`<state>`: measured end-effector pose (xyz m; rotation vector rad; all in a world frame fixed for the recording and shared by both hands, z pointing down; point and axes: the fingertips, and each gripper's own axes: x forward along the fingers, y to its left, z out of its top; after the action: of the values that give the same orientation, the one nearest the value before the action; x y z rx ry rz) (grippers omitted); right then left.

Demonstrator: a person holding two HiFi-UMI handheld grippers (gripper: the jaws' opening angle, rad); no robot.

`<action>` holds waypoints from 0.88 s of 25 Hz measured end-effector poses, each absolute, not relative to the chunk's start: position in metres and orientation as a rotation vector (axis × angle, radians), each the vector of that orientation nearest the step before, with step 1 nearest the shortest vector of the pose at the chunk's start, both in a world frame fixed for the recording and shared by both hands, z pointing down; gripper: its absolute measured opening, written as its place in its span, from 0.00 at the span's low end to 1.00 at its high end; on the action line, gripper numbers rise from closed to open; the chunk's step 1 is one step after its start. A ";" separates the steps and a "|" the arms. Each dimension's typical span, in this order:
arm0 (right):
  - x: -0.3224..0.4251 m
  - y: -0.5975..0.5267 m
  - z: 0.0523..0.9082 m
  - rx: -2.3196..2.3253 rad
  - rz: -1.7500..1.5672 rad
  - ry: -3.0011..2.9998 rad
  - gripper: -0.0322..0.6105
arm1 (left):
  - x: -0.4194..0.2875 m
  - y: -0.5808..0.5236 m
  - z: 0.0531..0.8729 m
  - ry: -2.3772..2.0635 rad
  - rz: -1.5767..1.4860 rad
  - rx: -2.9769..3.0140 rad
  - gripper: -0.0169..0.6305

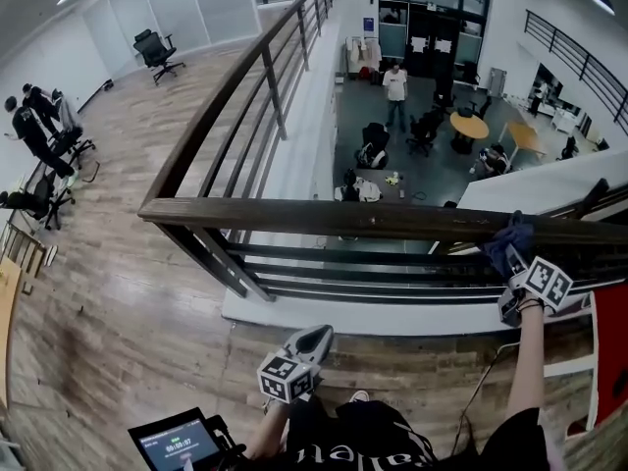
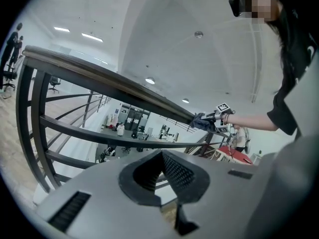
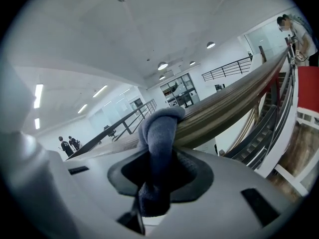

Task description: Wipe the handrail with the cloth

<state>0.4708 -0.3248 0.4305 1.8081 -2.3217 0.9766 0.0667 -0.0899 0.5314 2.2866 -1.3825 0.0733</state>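
Presently my right gripper [image 3: 158, 176] has its fingers pinching the dark blue cloth [image 3: 159, 131]. The bunched top of the cloth presses against the wooden handrail [image 3: 227, 106]. In the head view the cloth [image 1: 512, 234] lies over the top of the handrail [image 1: 334, 218] near its right end, with the right gripper [image 1: 518, 275] directly below it on my side of the rail. My left gripper [image 2: 162, 176] has its fingers pressed together at the tips, with nothing between them. It is held low near my body [image 1: 306, 346], well apart from the handrail and the cloth.
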 end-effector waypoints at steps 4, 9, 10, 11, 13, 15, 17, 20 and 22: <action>0.383 -0.293 0.446 1.705 0.991 -2.414 0.21 | 0.025 -0.084 0.535 -1.367 0.071 2.290 0.03; 0.246 -0.260 0.476 1.479 1.065 -2.518 0.21 | -0.034 -0.080 0.526 -1.358 0.062 2.272 0.03; 0.217 -0.255 0.482 1.432 1.082 -2.528 0.21 | -0.049 -0.081 0.524 -1.361 0.070 2.272 0.03; 0.190 -0.251 0.488 1.388 1.098 -2.534 0.21 | -0.064 -0.082 0.524 -1.372 0.079 2.272 0.03; 0.141 -0.245 0.504 1.311 1.130 -2.533 0.21 | -0.091 -0.082 0.530 -1.397 0.101 2.268 0.03; 0.095 -0.241 0.517 1.249 1.147 -2.524 0.21 | -0.116 -0.079 0.535 -1.408 0.108 2.250 0.03; 0.051 -0.239 0.525 1.196 1.140 -2.518 0.21 | -0.143 -0.077 0.535 -1.427 0.105 2.223 0.03; -0.023 -0.233 0.534 1.074 1.149 -2.527 0.21 | -0.183 -0.071 0.537 -1.461 0.102 2.186 0.03; -0.074 -0.228 0.546 1.004 1.146 -2.527 0.21 | -0.210 -0.067 0.545 -1.479 0.100 2.165 0.03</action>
<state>-0.0743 -0.2280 0.5457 1.0039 -2.5272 1.1460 -0.2100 -0.0670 0.5447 2.1652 -1.4793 0.0997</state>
